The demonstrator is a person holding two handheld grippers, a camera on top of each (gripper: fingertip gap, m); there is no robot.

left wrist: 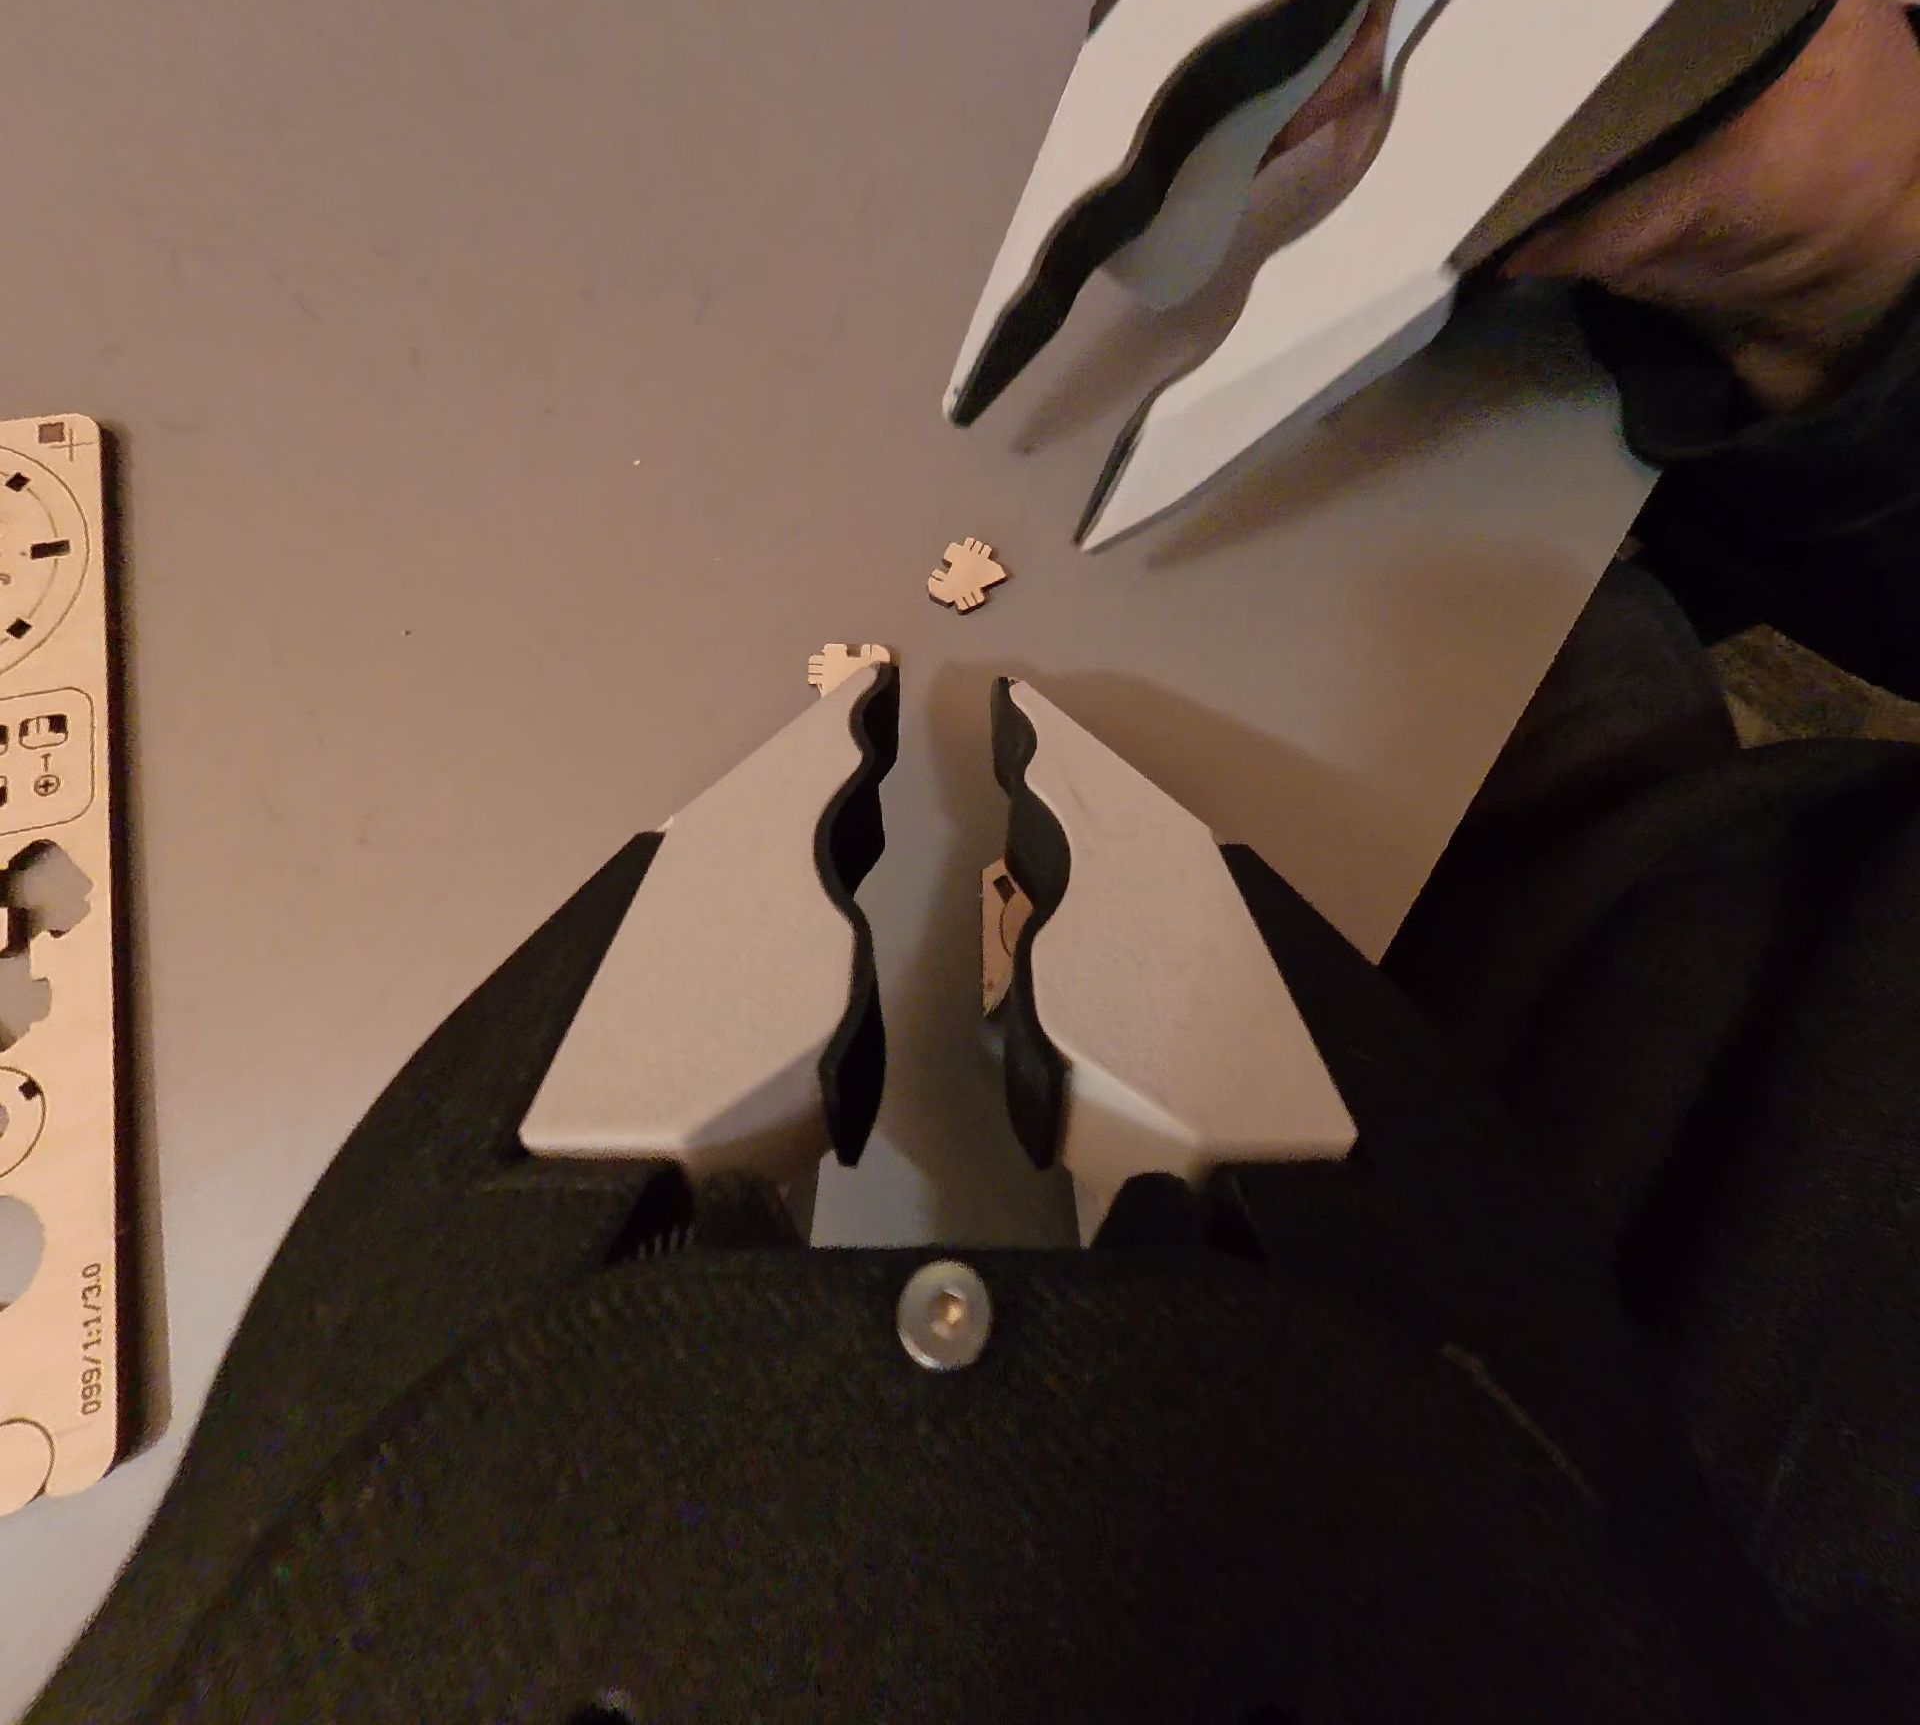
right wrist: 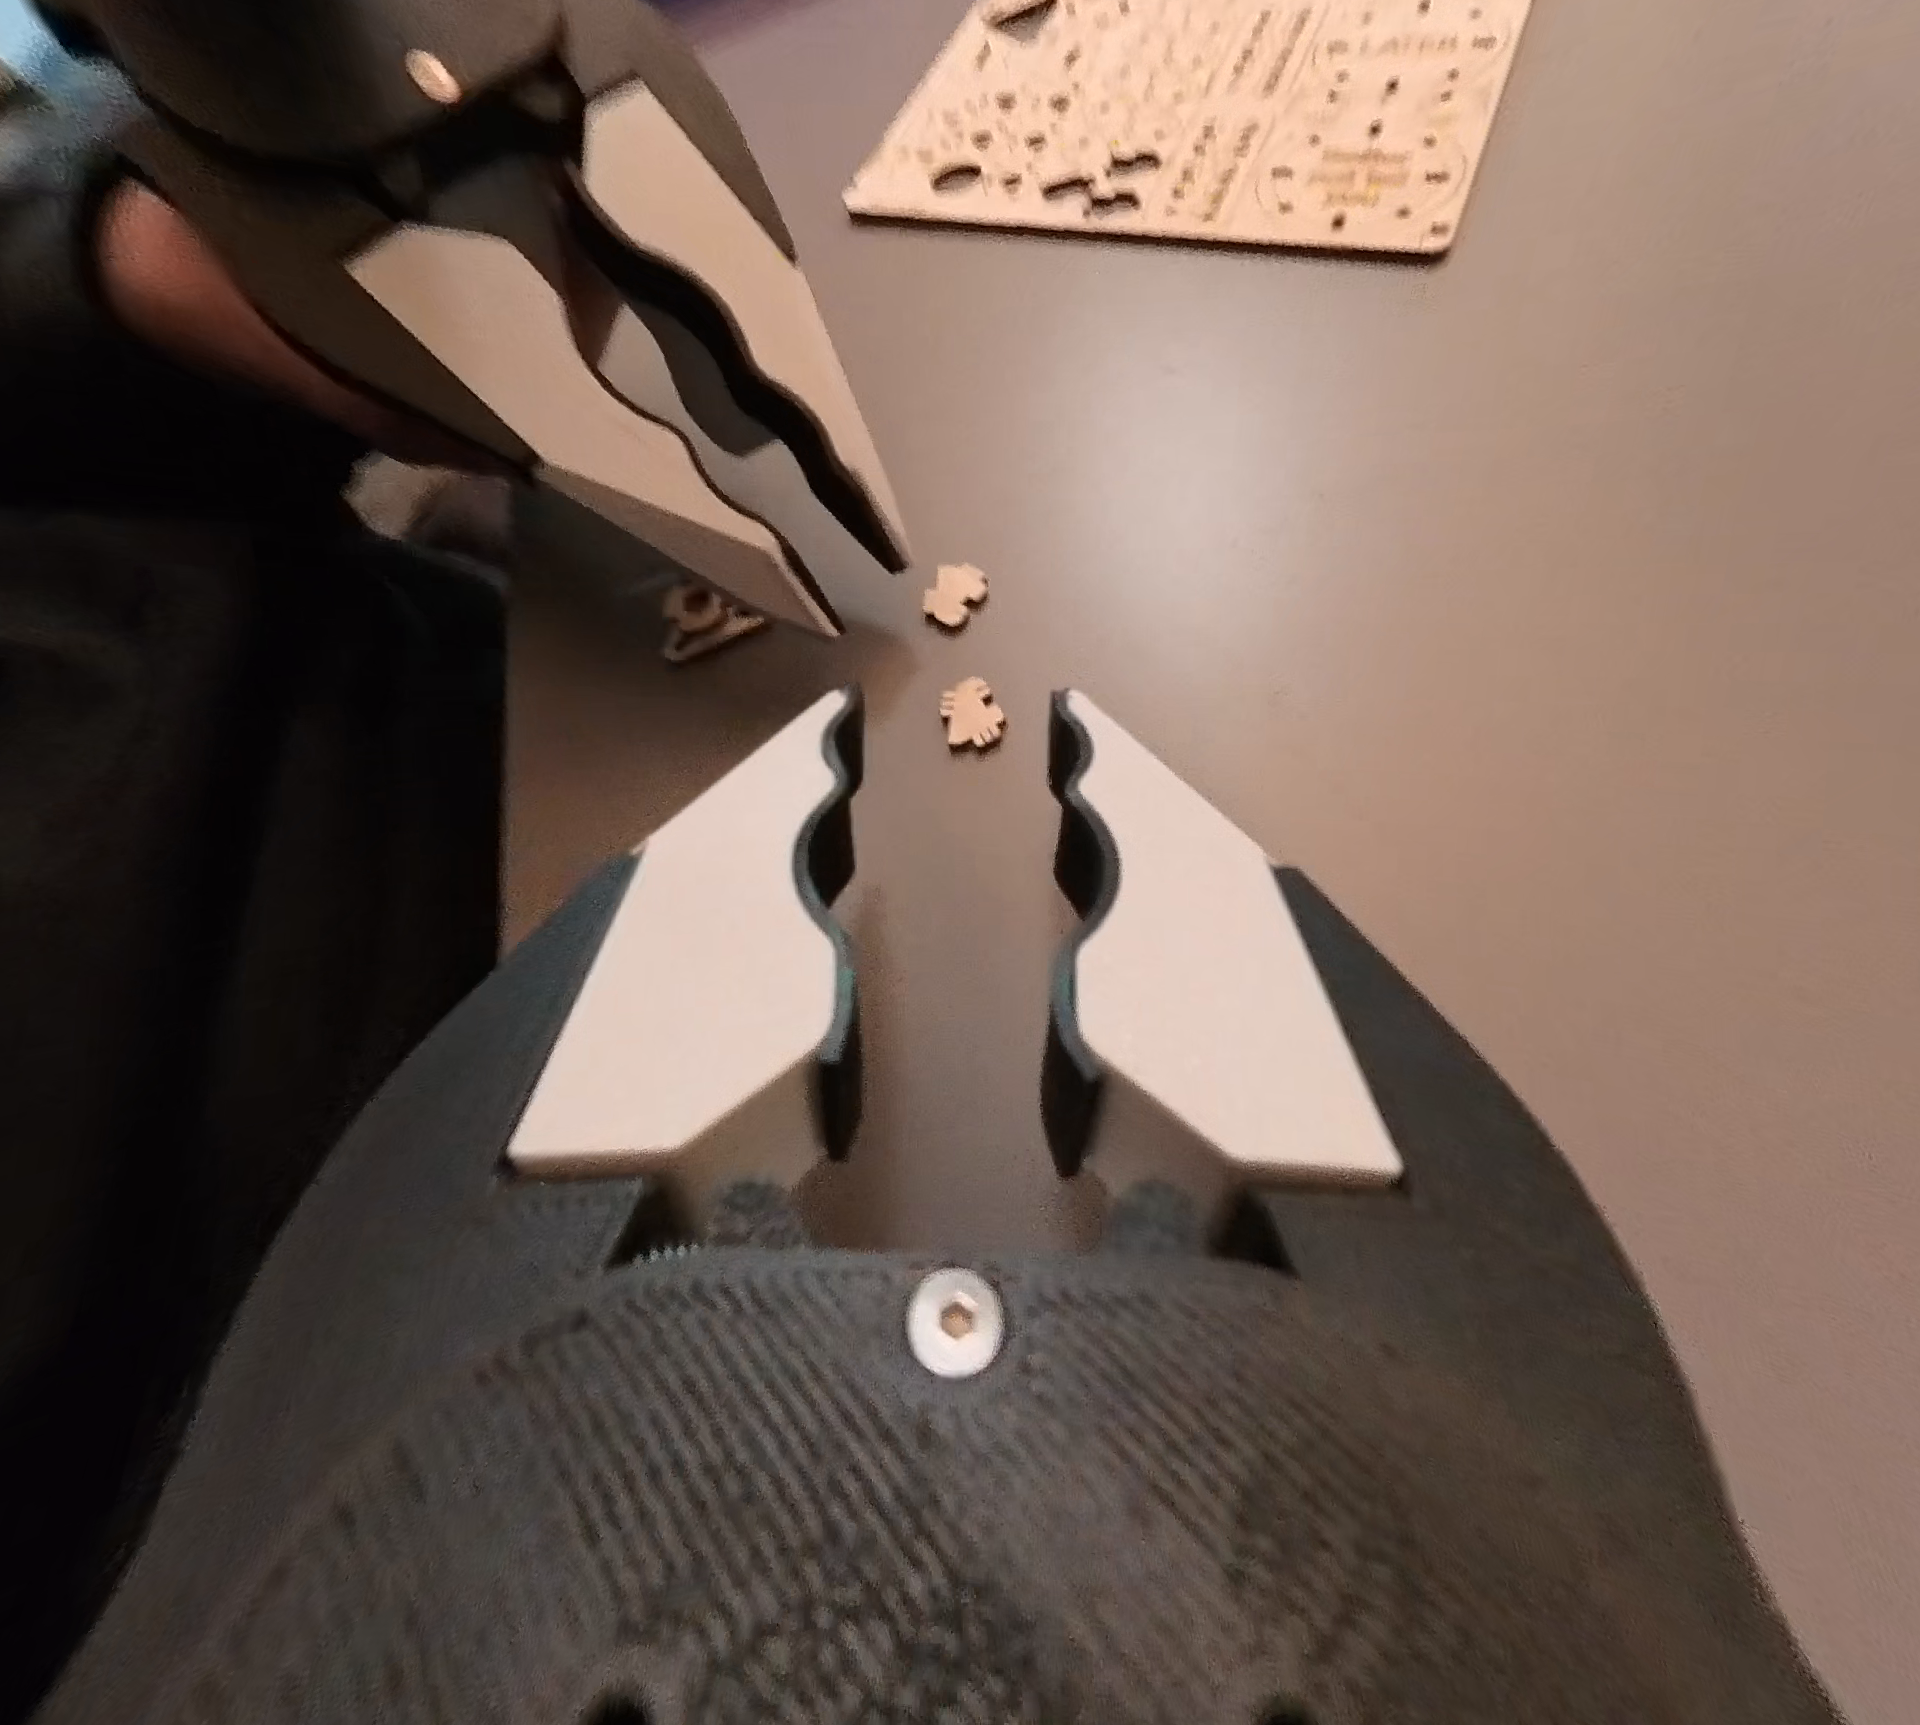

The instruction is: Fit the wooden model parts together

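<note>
Left gripper [left wrist: 943, 673] slightly open, empty, tip beside wooden piece [left wrist: 847, 665]. Right gripper [right wrist: 954, 707] wide open, empty, straddling second piece [right wrist: 972, 712] flat on table [right wrist: 1351, 532], pads clear of it.

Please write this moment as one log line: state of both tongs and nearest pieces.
left tongs: open, empty | right tongs: open, empty | two small wooden pieces on table, ungripped

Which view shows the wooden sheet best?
The right wrist view: the whole sheet lies flat on the table, all four edges visible, though blurred. The left wrist view catches only a narrow strip of it at the left edge, sharper, with cut-out holes showing.
</note>
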